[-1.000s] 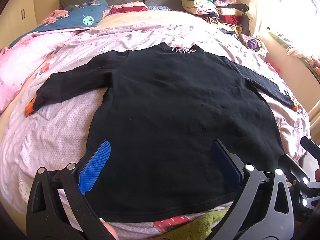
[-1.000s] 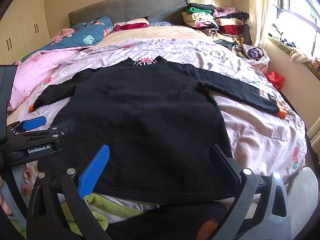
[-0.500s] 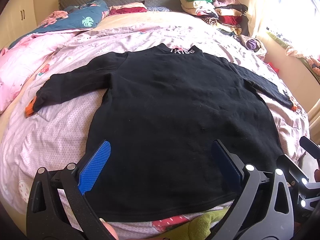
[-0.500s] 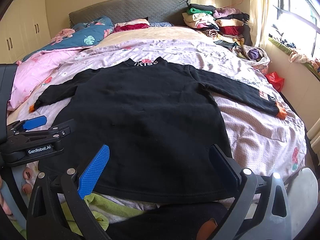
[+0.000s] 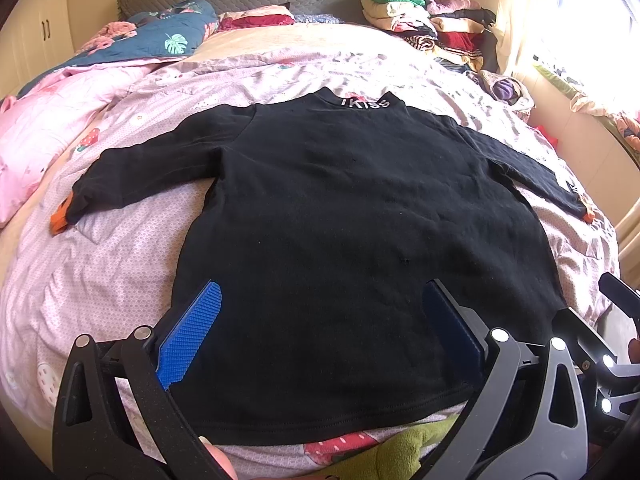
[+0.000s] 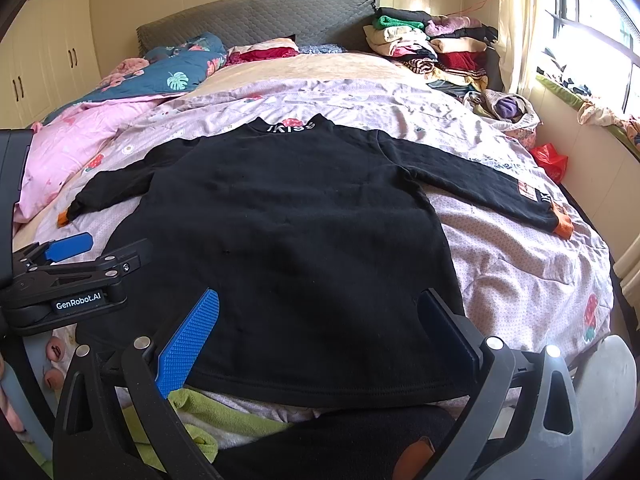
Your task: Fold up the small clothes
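A small black long-sleeved top (image 5: 340, 216) with orange cuffs lies flat and spread out on the pink bed cover, collar away from me, both sleeves out to the sides; it also shows in the right wrist view (image 6: 296, 232). My left gripper (image 5: 320, 328) is open, hovering just above the hem at its left half, holding nothing. My right gripper (image 6: 316, 332) is open and empty above the hem's right half. The left gripper's body (image 6: 76, 276) shows at the left of the right wrist view.
The pink patterned bed cover (image 5: 100, 264) surrounds the top. A green cloth (image 6: 208, 416) and a dark garment (image 6: 320, 440) lie at the near edge. Stacked clothes (image 6: 432, 48) sit at the far right by the headboard. A window and sill (image 6: 580, 80) are on the right.
Both grippers have drawn back slightly from the top; the top itself has not moved and both grippers stay open.
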A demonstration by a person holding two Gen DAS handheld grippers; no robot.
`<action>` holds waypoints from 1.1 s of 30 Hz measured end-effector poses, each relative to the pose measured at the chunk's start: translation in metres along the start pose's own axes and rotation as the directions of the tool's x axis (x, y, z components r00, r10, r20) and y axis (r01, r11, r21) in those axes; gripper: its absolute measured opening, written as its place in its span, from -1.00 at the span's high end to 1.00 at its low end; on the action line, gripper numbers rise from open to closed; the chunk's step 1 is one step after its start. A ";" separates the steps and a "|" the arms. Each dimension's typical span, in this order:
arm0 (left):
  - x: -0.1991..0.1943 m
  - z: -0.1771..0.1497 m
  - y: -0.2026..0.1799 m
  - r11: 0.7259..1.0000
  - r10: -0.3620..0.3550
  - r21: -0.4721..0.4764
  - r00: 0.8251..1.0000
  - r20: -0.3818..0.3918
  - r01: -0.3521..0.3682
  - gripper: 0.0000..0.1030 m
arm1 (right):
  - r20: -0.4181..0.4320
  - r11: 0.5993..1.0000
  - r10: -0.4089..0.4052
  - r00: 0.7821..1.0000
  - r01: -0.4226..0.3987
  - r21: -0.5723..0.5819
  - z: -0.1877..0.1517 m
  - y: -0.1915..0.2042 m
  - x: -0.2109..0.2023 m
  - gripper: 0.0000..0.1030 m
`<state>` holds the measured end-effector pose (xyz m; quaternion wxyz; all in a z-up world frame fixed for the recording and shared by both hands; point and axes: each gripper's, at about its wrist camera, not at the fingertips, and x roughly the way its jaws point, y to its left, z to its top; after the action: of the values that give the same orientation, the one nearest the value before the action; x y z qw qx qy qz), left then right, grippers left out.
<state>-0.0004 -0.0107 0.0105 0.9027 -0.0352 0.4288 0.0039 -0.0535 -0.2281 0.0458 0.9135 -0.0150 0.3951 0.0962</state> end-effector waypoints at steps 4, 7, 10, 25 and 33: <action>0.000 0.001 0.000 1.000 -0.001 0.000 1.000 -0.003 0.001 -0.84 | -0.001 1.000 -0.002 1.000 0.002 0.001 0.000 0.000 0.000 -0.92; 0.001 0.001 0.000 1.000 -0.001 0.000 1.000 -0.002 0.001 -0.84 | -0.002 1.000 -0.003 1.000 0.003 0.001 0.001 0.000 0.001 -0.92; 0.002 0.003 0.001 1.000 0.002 -0.005 1.000 -0.003 -0.002 -0.84 | -0.001 1.000 -0.004 1.000 0.004 0.003 0.003 0.000 0.002 -0.92; 0.022 0.043 0.007 0.998 0.008 -0.057 1.000 0.015 -0.007 -0.84 | 0.015 1.000 -0.009 1.000 0.008 0.021 0.044 -0.008 0.015 -0.92; 0.041 0.065 0.005 0.998 0.013 -0.067 1.000 0.009 -0.013 -0.84 | 0.006 0.999 0.002 1.000 -0.002 0.048 0.071 -0.018 0.034 -0.92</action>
<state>0.0761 -0.0020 0.0195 0.9030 -0.0628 0.4242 0.0243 0.0231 -0.2325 0.0690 0.9147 0.0075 0.3945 0.0876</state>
